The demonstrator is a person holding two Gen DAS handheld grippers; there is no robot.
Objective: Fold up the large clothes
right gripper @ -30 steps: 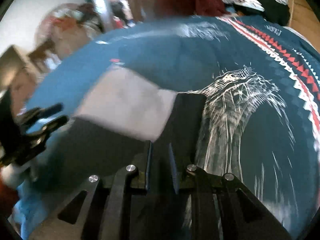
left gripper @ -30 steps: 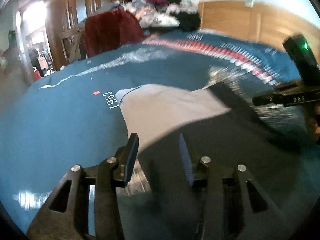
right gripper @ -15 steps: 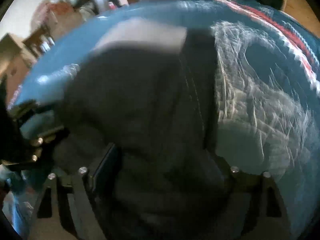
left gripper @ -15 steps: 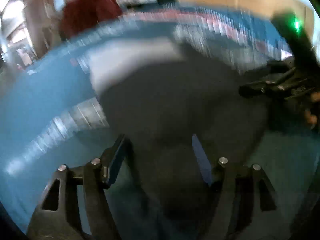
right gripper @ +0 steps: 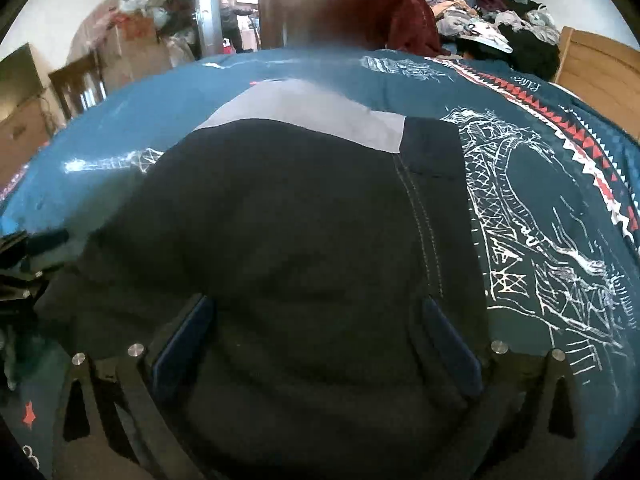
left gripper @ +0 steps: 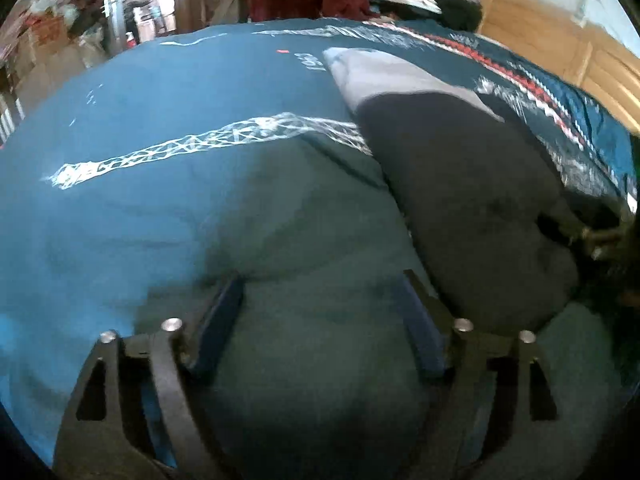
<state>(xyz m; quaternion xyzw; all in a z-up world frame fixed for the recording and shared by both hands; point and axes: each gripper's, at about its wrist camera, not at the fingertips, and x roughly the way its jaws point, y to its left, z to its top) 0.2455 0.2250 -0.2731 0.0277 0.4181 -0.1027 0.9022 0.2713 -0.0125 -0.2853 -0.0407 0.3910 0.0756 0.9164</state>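
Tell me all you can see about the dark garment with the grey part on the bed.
The dark garment is soft, matte cloth, black or navy, with a light grey panel at its far end and a stitched seam down its right side. It lies fairly flat on the teal printed bedspread. The right gripper, open, hangs over its near end; the left gripper, also open, is beside it.

Both cams sit low, right over the teal bedspread (left gripper: 160,128), looking out along their own fingers toward the clothes pile (right gripper: 480,12) at the far end. Left view is beside the dark garment (left gripper: 472,184), right view is directly above it. Both share garment, bedspread and wooden headboard (left gripper: 560,44).
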